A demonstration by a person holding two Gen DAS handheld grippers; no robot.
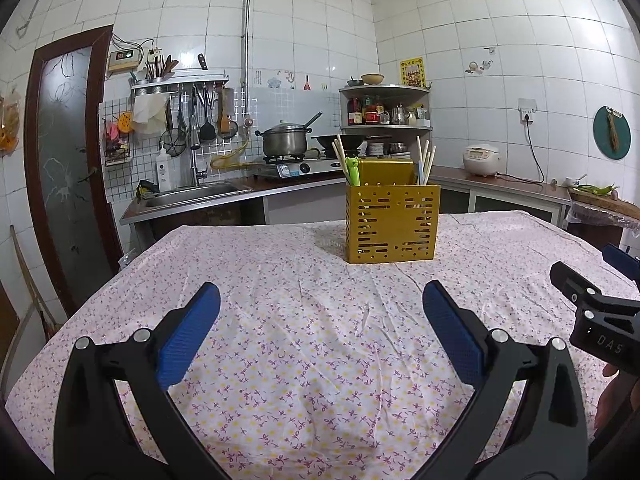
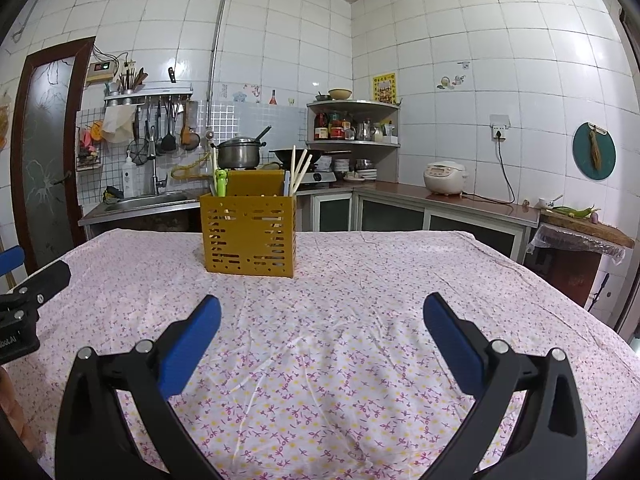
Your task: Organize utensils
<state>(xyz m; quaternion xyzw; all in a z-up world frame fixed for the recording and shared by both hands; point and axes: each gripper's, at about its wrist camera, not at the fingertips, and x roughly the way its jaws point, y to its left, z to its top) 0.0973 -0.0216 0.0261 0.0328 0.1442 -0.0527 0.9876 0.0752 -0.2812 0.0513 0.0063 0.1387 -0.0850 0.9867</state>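
A yellow slotted utensil holder [image 1: 391, 226] [image 2: 249, 232] stands upright on the flowered tablecloth [image 1: 304, 340] [image 2: 320, 340], far side of the table. Pale chopsticks [image 1: 426, 160] [image 2: 299, 170] and a green utensil [image 1: 352, 170] [image 2: 221, 182] stick up out of it. My left gripper [image 1: 321, 300] is open over bare cloth, well short of the holder, with nothing between its blue pads. My right gripper [image 2: 322, 312] is also open and holds nothing; the holder lies ahead and to its left. Each gripper shows at the edge of the other's view.
Behind the table runs a kitchen counter with a sink [image 1: 188, 196], a gas stove with a pot [image 1: 285, 142], a corner shelf of jars [image 1: 384, 112] and a rice cooker [image 2: 445, 178]. A dark door [image 1: 66, 168] stands at the left. A person's hand [image 1: 612, 396] shows at the right edge.
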